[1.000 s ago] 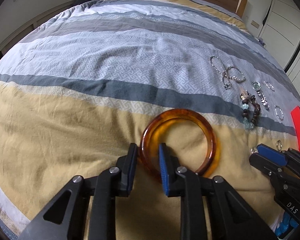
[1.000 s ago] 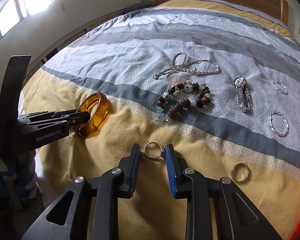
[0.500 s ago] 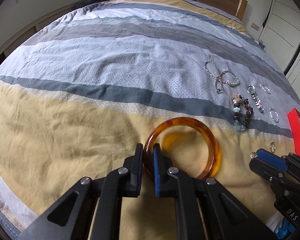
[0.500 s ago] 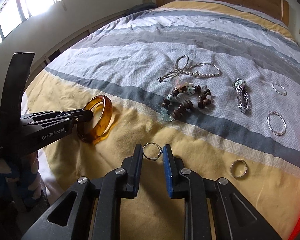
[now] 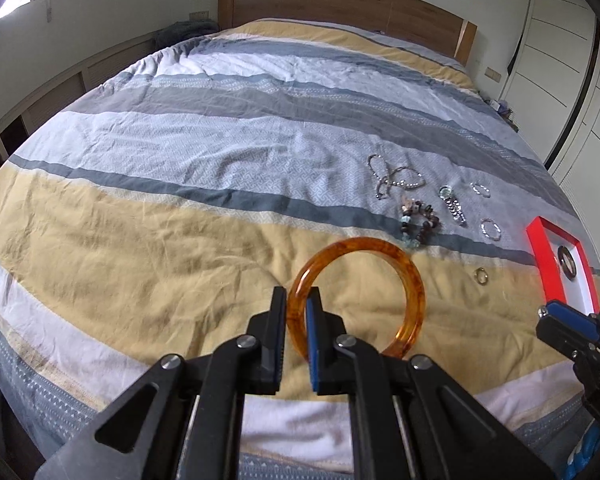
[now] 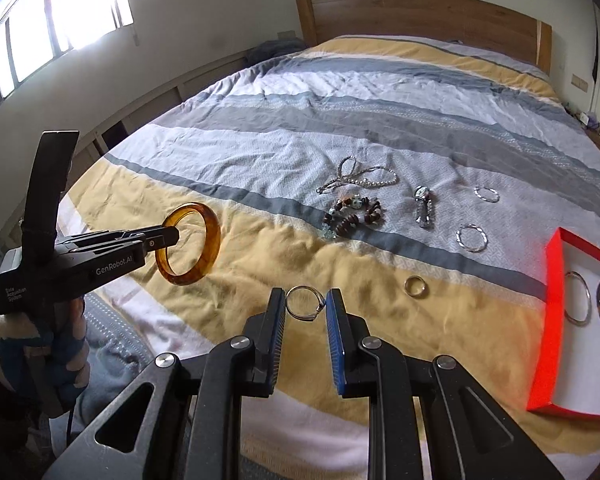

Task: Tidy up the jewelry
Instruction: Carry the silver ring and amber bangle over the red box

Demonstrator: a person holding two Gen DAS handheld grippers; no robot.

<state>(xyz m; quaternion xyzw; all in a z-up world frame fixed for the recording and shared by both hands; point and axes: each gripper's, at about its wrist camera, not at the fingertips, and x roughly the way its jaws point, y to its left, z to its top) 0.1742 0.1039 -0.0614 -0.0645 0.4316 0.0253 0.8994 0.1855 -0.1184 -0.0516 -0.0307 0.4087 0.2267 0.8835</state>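
My left gripper point(image 5: 296, 304) is shut on an amber bangle point(image 5: 410, 276) and holds it in the air above the bed; it also shows in the right wrist view point(image 6: 208, 224). My right gripper point(image 6: 306, 306) is shut on a thin silver ring point(image 6: 302, 308), lifted off the duvet. A red tray point(image 6: 556, 280) with a white floor lies at the right and holds two metal bangles point(image 6: 580, 298). A gold ring point(image 6: 416, 286), a beaded bracelet point(image 6: 354, 216), a pearl necklace point(image 6: 364, 178), a watch point(image 6: 424, 204) and two silver hoops point(image 6: 472, 238) lie on the duvet.
The striped duvet point(image 5: 160, 208) covers a wide bed with a wooden headboard point(image 5: 340, 4) at the far end. White wardrobe doors point(image 5: 560, 60) stand at the right. A low ledge point(image 6: 140, 104) under a window runs along the left.
Both grippers have closed on their pieces and risen: the left lifted the amber bangle off the duvet, the right lifted the silver ring. The red tray has come into view.
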